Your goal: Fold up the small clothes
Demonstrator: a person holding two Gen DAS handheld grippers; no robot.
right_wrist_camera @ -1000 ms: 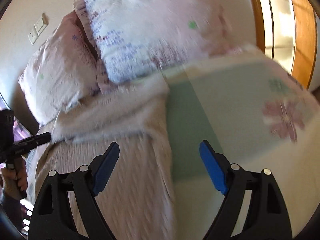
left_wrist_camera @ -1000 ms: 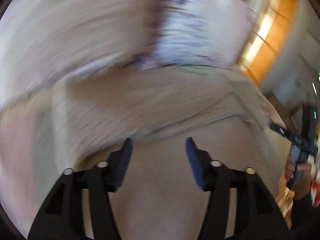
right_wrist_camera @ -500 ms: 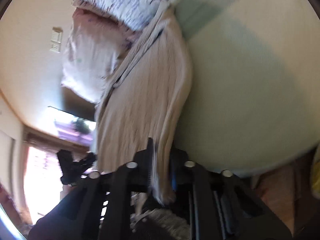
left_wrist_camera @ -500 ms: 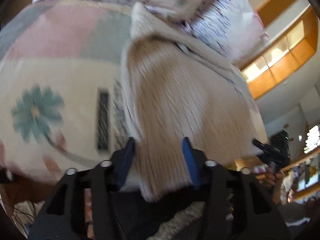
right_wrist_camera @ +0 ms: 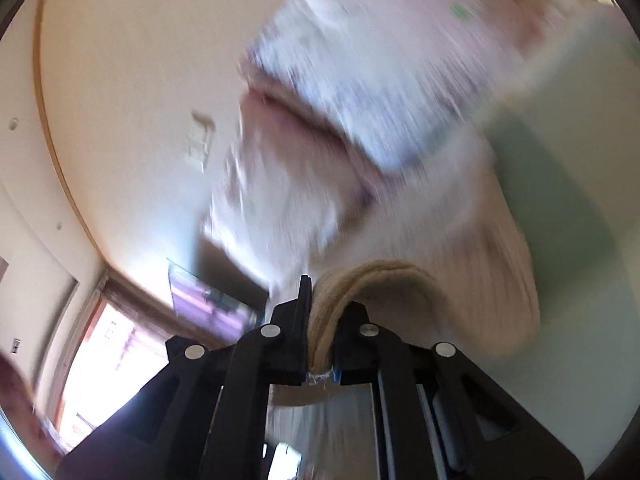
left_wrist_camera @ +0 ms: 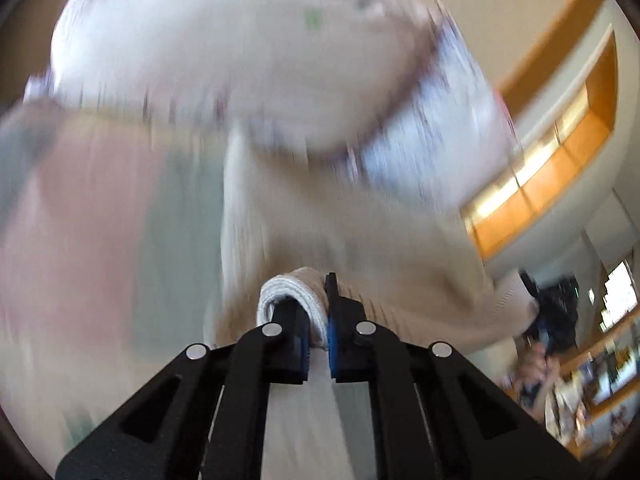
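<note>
Beige ribbed knit garment [left_wrist_camera: 360,240] lay lengthwise on the bed, its far end up against the floral pillows [left_wrist_camera: 280,60], its near hem lifted and pinched at two corners; the knit looked like a small sweater, though the blur prevented a firmer call. Left gripper [left_wrist_camera: 318,334] was clamped nearly closed on a rolled wad of the hem, white lining outward, bulging over the left finger. Right gripper [right_wrist_camera: 320,344] was likewise squeezed almost shut on a thick bunched edge of the same garment [right_wrist_camera: 472,272], tan folds arching over the right finger. Judged purpose of the twin corner hold: keep the hem taut and level so it can be carried toward the pillow end for a crosswise fold. Pastel bedsheet [left_wrist_camera: 80,220] showed to the left of the garment in the left view, and as a green patch [right_wrist_camera: 560,200] to its right in the right view. Hard to read: both views were heavily motion-smeared; collar and sleeves were not distinguishable; the fabric below the jaws was cut off by the gripper bodies; the figure at the right edge of the left view, dark device [left_wrist_camera: 556,304] in hand, was too blurred to identify
</note>
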